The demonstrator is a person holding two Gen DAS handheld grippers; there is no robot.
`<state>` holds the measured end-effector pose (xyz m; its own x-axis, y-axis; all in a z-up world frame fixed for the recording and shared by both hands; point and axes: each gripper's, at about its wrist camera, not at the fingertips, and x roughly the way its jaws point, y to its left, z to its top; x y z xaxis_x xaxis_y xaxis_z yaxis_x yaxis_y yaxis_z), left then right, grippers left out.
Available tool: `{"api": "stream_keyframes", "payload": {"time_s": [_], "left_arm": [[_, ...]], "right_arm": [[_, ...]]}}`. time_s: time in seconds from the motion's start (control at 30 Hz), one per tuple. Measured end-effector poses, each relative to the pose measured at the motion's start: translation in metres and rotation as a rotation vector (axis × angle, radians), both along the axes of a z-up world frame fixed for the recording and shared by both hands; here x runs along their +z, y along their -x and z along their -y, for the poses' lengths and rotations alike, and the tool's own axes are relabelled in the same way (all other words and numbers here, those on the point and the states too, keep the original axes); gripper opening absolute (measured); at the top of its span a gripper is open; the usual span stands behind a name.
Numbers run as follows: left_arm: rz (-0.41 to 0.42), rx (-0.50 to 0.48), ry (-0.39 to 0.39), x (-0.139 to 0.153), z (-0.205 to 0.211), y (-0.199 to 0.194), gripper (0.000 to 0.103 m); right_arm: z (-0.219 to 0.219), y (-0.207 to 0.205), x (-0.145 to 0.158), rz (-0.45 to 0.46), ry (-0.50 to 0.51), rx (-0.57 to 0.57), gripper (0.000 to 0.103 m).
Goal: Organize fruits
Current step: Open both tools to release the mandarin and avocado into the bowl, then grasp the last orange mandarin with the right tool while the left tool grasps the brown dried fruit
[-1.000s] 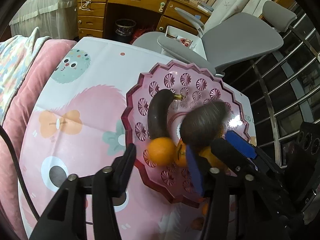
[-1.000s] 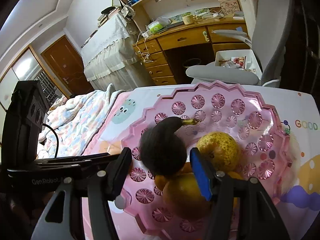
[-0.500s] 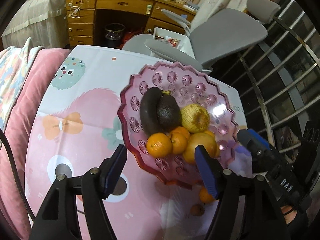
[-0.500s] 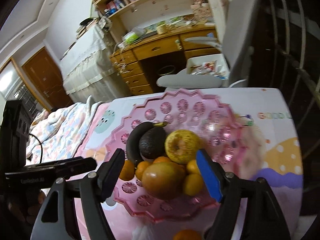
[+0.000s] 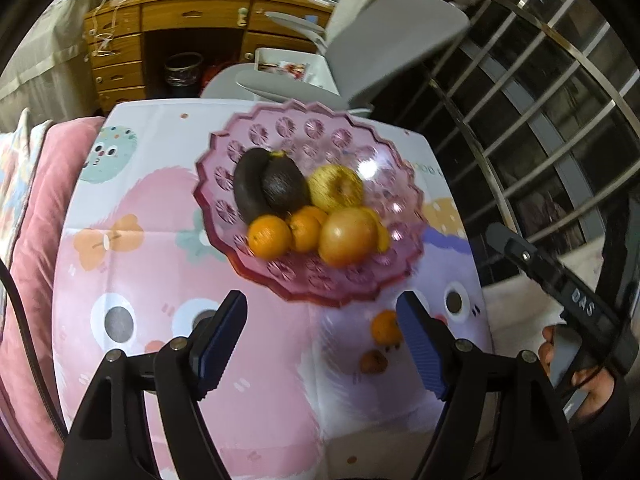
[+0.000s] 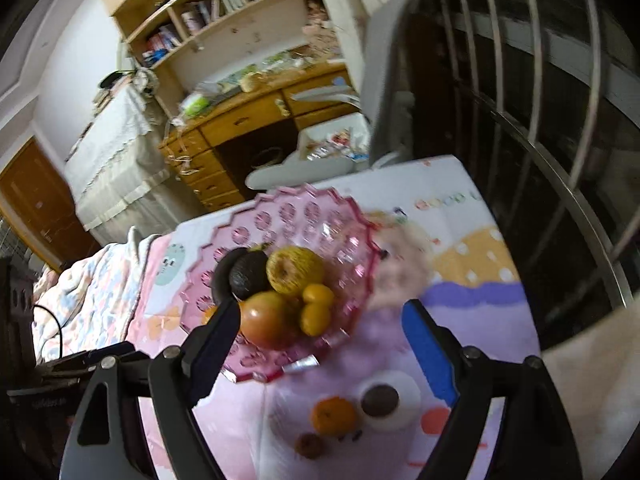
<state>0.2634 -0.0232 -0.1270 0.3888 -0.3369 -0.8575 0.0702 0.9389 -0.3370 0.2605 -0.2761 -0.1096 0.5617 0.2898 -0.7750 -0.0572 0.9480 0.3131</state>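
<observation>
I have just let the avocado go into the pink bowl beside the banana and pulled my right gripper back; both it and the left gripper now gape wide and empty. An orange and what may be a small brown fruit remain on the cloth.

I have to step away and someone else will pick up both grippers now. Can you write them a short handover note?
Left gripper: open, empty, held above the table near the pink bowl.
Right gripper: open, empty.
Done: in the bowl lie the avocado, a dark banana, a yellow apple, oranges and a larger round fruit.
Left: a small orange and a small brown fruit sit on the cloth outside the bowl.
</observation>
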Motion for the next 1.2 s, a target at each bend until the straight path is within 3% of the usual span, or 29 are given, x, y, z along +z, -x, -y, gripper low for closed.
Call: {"api": "stream_keyframes", "payload": {"time_s": [0.37,0.67,0.83,1.03,1.2], "left_arm": [[-0.008,-0.142,-0.008,-0.015,0.034,0.026,0.076],[-0.035,-0.237,-0.050,-0.047,0.066,0.036,0.076],[-0.082,-0.255,-0.028,-0.067,0.081,0.036,0.076],[-0.118,-0.256,-0.016,-0.088,0.096,0.032,0.068],[-0.153,-0.227,-0.001,-0.106,0.104,0.026,0.055]], "right_arm": [[0.017,0.030,-0.029,-0.180,-0.033,-0.074,0.084],[0.025,0.041,-0.065,-0.350,-0.171,-0.104,0.084],[0.027,0.039,-0.083,-0.425,-0.214,-0.126,0.084],[0.017,0.027,-0.105,-0.518,-0.222,-0.083,0.084],[0.007,0.015,-0.121,-0.562,-0.217,-0.019,0.080]]}}
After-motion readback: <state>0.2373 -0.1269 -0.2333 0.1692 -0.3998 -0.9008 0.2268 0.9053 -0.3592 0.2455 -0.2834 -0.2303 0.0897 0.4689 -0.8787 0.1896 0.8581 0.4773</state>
